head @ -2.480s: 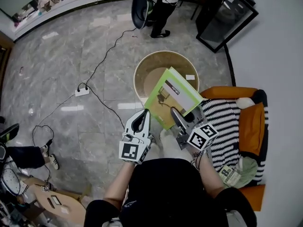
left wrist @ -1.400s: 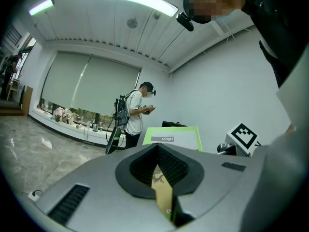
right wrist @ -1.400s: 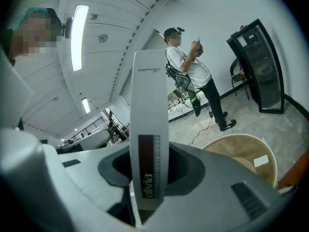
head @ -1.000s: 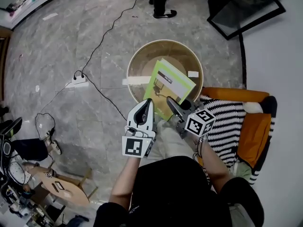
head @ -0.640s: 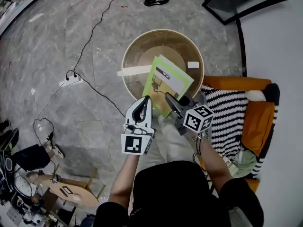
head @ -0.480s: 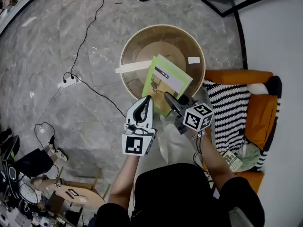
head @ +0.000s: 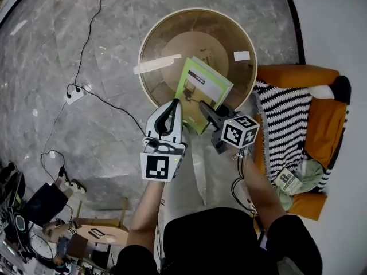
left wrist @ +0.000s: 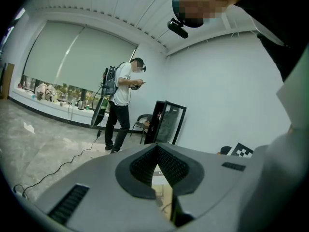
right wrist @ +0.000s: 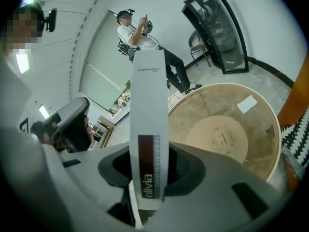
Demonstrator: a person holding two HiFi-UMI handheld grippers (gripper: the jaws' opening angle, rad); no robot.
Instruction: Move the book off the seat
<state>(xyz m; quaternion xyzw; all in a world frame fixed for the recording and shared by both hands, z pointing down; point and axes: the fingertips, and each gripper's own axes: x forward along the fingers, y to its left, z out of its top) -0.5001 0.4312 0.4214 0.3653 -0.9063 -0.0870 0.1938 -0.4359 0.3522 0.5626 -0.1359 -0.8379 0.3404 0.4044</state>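
Observation:
A green and white book (head: pixel 203 90) hangs tilted over the near edge of the round wooden table (head: pixel 150 44). My right gripper (head: pixel 205 109) is shut on the book's lower edge. In the right gripper view the book's white spine (right wrist: pixel 148 115) stands upright between the jaws of my right gripper (right wrist: pixel 149 178), with the table (right wrist: pixel 227 110) beyond it. My left gripper (head: pixel 174 105) hovers just left of the book, jaws together and holding nothing. In its own view my left gripper (left wrist: pixel 157 151) shows only a thin slit. The orange seat (head: pixel 289 76) lies to the right.
A black and white striped blanket (head: pixel 284 128) and a small printed pack (head: pixel 287 180) lie on the seat. A strip of tape (head: pixel 157 65) and a white label (head: pixel 241 55) sit on the table. A power strip (head: pixel 74 93) with cables lies on the floor. A person (left wrist: pixel 120 105) stands near a black-framed panel (left wrist: pixel 166 122).
The table has come closer and lower in the head view, and the seat has slid to the right. The book, still held by the right gripper, now hangs further over the table.

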